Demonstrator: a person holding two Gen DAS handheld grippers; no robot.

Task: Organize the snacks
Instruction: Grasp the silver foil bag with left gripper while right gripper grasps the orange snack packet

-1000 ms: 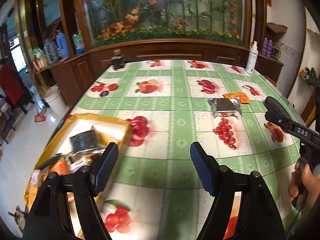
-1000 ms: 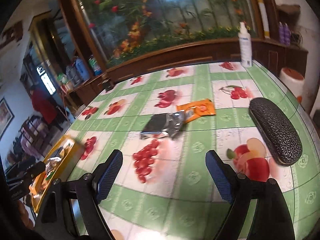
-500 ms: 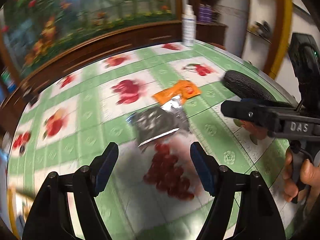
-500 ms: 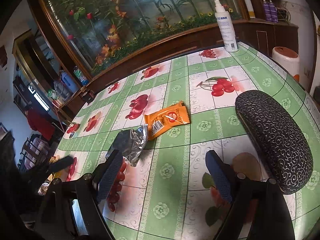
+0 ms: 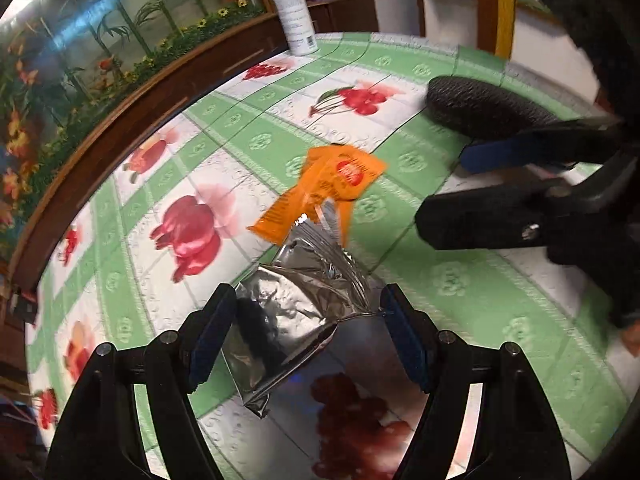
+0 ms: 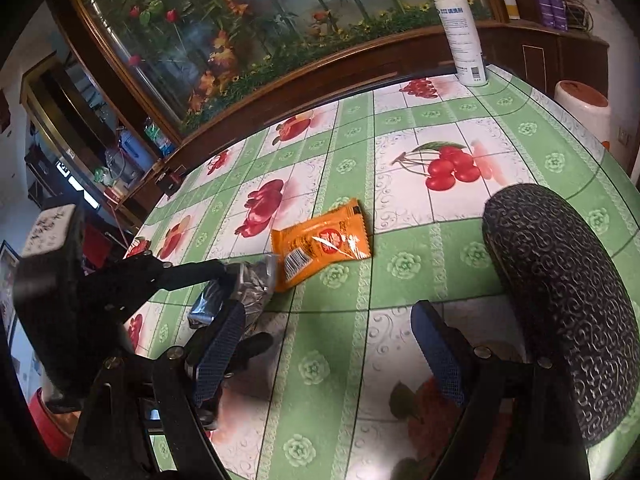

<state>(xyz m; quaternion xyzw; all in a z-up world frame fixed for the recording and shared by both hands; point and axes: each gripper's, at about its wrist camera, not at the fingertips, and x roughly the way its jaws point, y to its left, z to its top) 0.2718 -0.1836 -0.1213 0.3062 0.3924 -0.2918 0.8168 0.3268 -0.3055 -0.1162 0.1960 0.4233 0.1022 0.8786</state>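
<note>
A crumpled silver foil snack packet (image 5: 296, 320) lies on the green fruit-print tablecloth (image 5: 480, 292). My left gripper (image 5: 308, 304) is open and low over it, one pad on each side, neither pressing. An orange snack packet (image 5: 332, 188) lies just beyond, its corner under the silver one. In the right wrist view the orange packet (image 6: 320, 246) sits ahead of my right gripper (image 6: 332, 356), which is open with nothing between its fingers. There the left gripper (image 6: 248, 304) straddles the silver packet (image 6: 256, 280). The right gripper (image 5: 452, 188) also shows in the left wrist view.
A black patterned glasses case (image 6: 560, 300) lies at the right, close to my right finger. A white spray bottle (image 6: 460, 28) stands at the table's far edge. A wooden cabinet with a flower display (image 6: 280, 40) runs behind the table. A white stool (image 6: 582, 104) stands off the right edge.
My left gripper swung away from the yellow tray, rolled, and came down around the silver packet. My right gripper moved forward toward the orange packet. Both stayed open.
</note>
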